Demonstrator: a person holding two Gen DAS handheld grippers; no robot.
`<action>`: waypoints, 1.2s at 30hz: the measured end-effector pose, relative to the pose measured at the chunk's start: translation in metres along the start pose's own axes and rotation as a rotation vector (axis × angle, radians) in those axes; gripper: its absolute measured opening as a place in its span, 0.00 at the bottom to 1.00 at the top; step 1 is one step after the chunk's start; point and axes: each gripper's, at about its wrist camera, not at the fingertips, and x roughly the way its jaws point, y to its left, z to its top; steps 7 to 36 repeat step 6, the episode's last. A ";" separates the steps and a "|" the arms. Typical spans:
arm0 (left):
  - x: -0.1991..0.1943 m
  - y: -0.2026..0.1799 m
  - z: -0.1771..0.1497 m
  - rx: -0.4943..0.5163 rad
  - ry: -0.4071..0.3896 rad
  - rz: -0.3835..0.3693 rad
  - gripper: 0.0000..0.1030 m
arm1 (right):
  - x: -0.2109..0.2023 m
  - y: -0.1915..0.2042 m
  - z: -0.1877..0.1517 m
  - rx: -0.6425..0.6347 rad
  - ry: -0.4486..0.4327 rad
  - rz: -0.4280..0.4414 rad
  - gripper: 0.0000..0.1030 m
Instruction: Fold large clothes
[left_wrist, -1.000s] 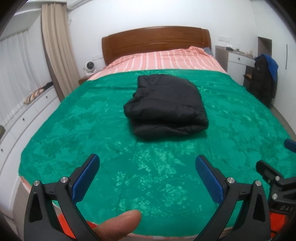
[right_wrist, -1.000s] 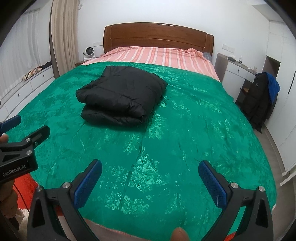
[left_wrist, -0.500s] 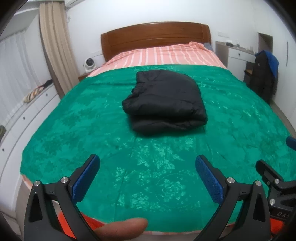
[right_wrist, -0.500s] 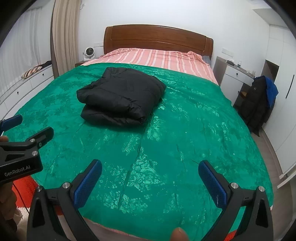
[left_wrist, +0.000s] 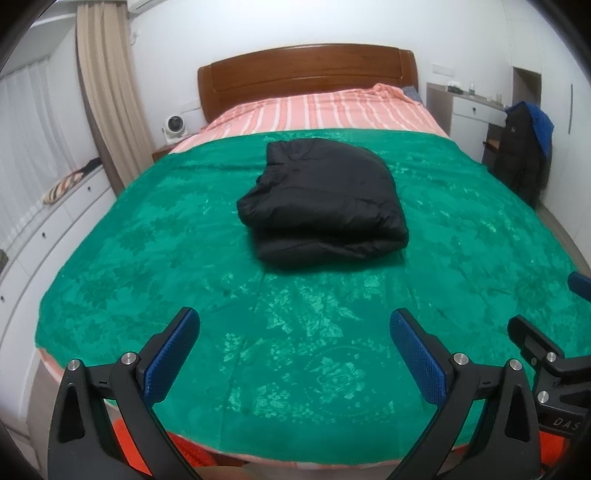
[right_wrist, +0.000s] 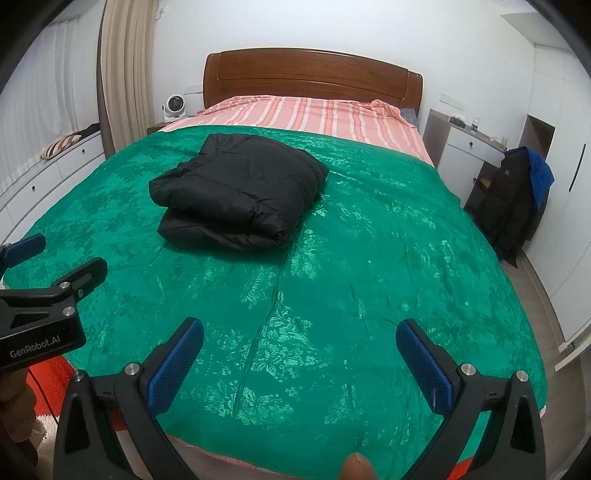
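A black puffy jacket (left_wrist: 325, 203) lies folded in a thick stack in the middle of the green bedspread (left_wrist: 147, 258); it also shows in the right wrist view (right_wrist: 236, 199), left of centre. My left gripper (left_wrist: 295, 354) is open and empty, held above the foot of the bed, well short of the jacket. My right gripper (right_wrist: 299, 362) is open and empty, also over the foot of the bed. The left gripper shows at the left edge of the right wrist view (right_wrist: 55, 262).
The bed has a wooden headboard (left_wrist: 306, 81) and a striped pink sheet (left_wrist: 325, 110). White drawers (left_wrist: 48, 236) run along the left wall. A dark coat hangs on a chair (right_wrist: 517, 199) beside a white desk (right_wrist: 465, 147) at the right. A small fan (left_wrist: 173, 125) stands on the nightstand.
Both grippers have drawn back and risen slightly from the bed, so the bed's foot edge shows more. The jacket has not moved. Both stay open.
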 end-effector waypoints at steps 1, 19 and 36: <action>-0.001 -0.001 0.000 0.001 -0.005 -0.002 1.00 | 0.000 -0.001 0.000 0.003 0.000 0.001 1.00; -0.004 -0.004 -0.001 0.012 -0.022 0.001 1.00 | 0.000 -0.003 0.000 0.010 -0.002 0.003 1.00; -0.004 -0.004 -0.001 0.012 -0.022 0.001 1.00 | 0.000 -0.003 0.000 0.010 -0.002 0.003 1.00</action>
